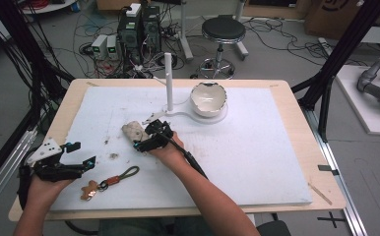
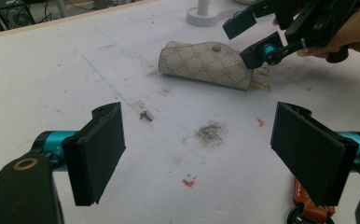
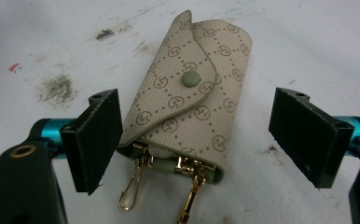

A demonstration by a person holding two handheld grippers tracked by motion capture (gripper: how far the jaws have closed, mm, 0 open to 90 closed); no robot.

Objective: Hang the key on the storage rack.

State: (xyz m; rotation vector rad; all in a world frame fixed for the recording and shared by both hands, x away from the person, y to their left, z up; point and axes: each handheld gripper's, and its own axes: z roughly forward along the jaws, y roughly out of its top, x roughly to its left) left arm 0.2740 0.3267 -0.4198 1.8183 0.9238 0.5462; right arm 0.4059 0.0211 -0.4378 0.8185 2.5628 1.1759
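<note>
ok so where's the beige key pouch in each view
High view: key pouch lies left of centre on the white mat, at the right gripper.
Left gripper view: upper middle, the right gripper at its right end.
Right gripper view: centre, between the open fingers, gold clips toward the camera.
Shared landmark: the dark smudge beside it.

key pouch point(image 3: 187, 102) between right tongs point(image 3: 197, 140) — keyring point(image 1: 110, 181) nearer
</note>
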